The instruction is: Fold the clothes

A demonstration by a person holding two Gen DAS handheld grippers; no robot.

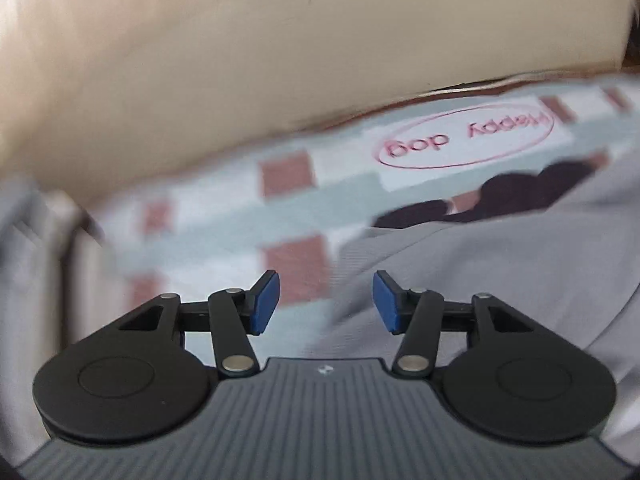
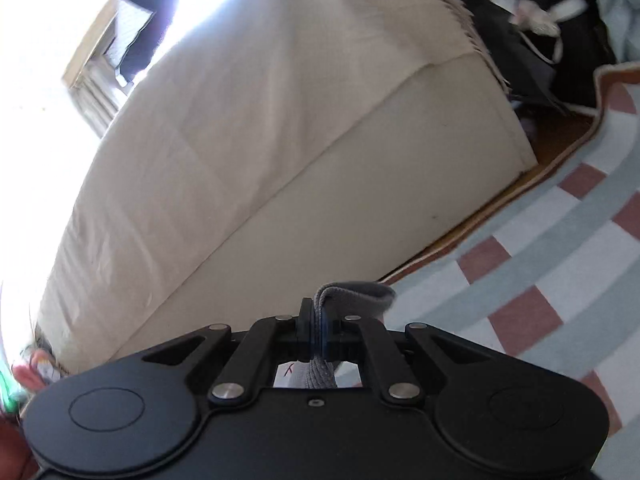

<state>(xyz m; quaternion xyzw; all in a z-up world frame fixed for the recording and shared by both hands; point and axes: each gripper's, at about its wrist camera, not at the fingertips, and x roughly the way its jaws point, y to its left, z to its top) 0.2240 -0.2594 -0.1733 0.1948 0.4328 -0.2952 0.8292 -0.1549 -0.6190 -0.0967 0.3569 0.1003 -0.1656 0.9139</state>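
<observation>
A checked rug (image 2: 560,240) in pale blue, white and brick red lies open and flat to the right, giving free passage; a cream-covered sofa (image 2: 280,140) rises as a wall along its far edge; a grey garment (image 1: 500,272) spreads over the rug's near right; dark heaped clothes (image 2: 540,20) crowd the sofa's far end.

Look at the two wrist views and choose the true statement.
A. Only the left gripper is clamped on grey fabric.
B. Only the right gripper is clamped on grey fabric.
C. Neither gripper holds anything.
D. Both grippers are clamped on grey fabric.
B: the right gripper has its jaws shut on a fold of the grey garment, while the left gripper has its blue pads apart with nothing between them.
</observation>
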